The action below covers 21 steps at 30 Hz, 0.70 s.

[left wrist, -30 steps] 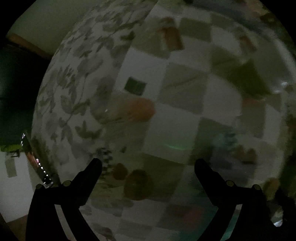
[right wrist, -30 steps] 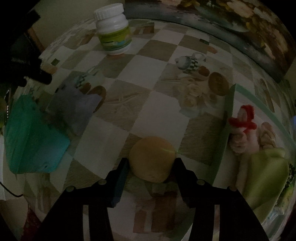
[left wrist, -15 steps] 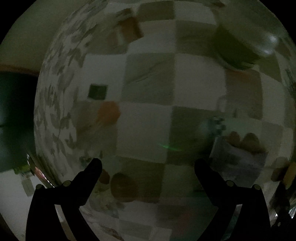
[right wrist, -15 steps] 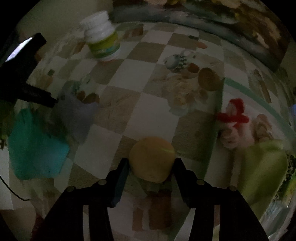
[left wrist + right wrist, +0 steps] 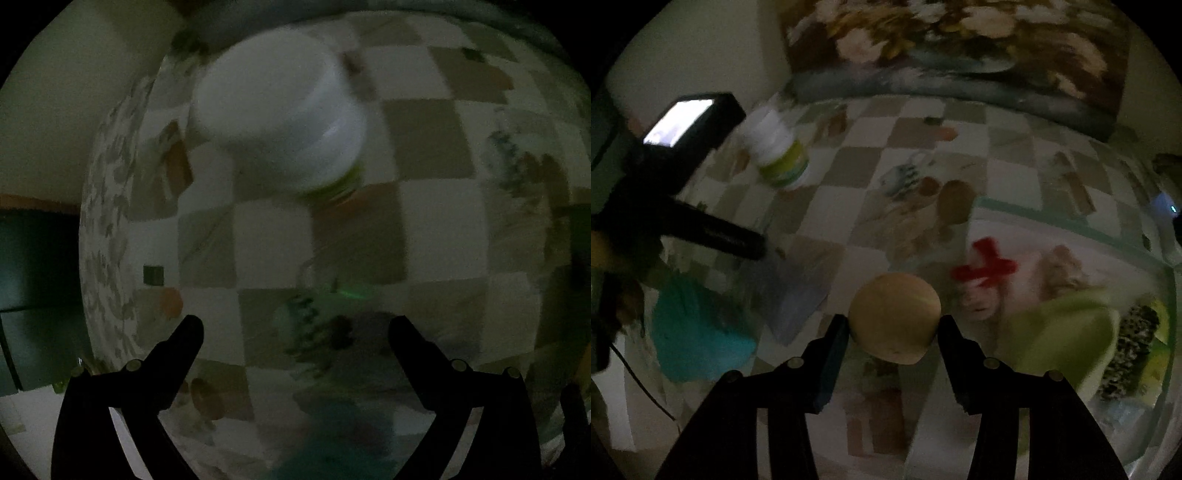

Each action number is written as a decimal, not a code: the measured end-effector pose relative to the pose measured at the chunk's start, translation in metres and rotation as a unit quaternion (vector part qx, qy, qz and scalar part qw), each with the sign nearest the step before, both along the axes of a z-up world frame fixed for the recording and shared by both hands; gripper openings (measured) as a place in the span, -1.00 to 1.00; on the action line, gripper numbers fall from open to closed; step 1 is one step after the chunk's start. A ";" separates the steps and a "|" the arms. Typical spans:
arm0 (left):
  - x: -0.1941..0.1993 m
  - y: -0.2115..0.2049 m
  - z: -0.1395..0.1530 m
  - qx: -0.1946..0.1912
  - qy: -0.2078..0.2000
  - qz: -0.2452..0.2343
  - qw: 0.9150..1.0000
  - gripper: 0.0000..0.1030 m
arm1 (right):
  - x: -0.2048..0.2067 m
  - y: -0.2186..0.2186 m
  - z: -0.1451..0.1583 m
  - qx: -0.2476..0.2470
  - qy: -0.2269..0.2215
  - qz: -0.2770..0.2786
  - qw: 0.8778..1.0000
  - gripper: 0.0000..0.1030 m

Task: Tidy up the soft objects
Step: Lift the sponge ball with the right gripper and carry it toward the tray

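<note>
The right gripper (image 5: 892, 326) points steeply down over the checked tablecloth (image 5: 916, 133), its fingers clamped on a round yellow-tan soft ball (image 5: 894, 318), held just beside the near left corner of a clear plastic bin (image 5: 1071, 221). The left gripper (image 5: 295, 334) tilts down near the cloth's left edge, fingers spread wide with nothing between them, below a white plastic bottle (image 5: 277, 125).

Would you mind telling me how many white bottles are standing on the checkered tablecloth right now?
1. The white bottle stands at the far left of the checkered tablecloth, just beyond the left gripper. Nothing suggests another, though dim edges could hide one.
</note>
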<state>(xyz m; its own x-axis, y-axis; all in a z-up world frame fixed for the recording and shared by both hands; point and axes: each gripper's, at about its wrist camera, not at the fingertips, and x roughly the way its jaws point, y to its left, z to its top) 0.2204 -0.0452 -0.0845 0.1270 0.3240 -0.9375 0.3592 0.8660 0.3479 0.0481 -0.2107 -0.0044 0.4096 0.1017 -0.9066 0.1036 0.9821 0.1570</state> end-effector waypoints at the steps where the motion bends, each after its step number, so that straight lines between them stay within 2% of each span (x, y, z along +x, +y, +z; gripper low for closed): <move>1: 0.000 -0.002 0.005 -0.001 -0.003 -0.002 1.000 0.94 | -0.002 0.001 0.001 0.003 -0.002 -0.006 1.000 0.02; 4: -0.003 -0.010 0.014 0.006 -0.010 -0.004 1.000 0.94 | -0.003 -0.006 0.005 0.009 -0.011 -0.020 1.000 0.02; 5: -0.003 -0.011 0.015 0.010 -0.012 0.003 1.000 0.94 | -0.004 -0.008 0.006 0.011 -0.013 -0.024 1.000 0.02; 7: -0.002 -0.008 0.020 -0.006 -0.012 0.037 0.999 0.94 | -0.004 -0.009 0.008 0.016 -0.015 -0.026 0.999 0.02; 9: -0.001 0.001 0.019 -0.073 0.014 0.092 0.993 0.94 | -0.004 -0.009 0.009 0.021 -0.019 -0.024 0.999 0.02; 12: -0.006 0.007 0.014 -0.142 0.050 0.132 0.980 0.94 | -0.005 -0.007 0.013 0.022 -0.026 -0.018 0.999 0.02; 17: -0.014 0.018 0.005 -0.123 0.062 0.151 0.979 0.94 | -0.005 -0.008 0.016 0.029 -0.030 -0.016 0.999 0.02; 21: -0.017 0.034 0.000 -0.120 0.066 0.187 0.973 0.94 | -0.006 -0.008 0.017 0.034 -0.033 -0.016 0.999 0.02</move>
<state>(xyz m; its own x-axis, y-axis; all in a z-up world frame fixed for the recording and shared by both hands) 0.2037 -0.0107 -0.0850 -0.0846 0.0942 -0.9920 0.0307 0.9953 0.0919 0.0420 -0.2191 0.0126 0.4732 0.1484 -0.8684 0.1226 0.9650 0.2318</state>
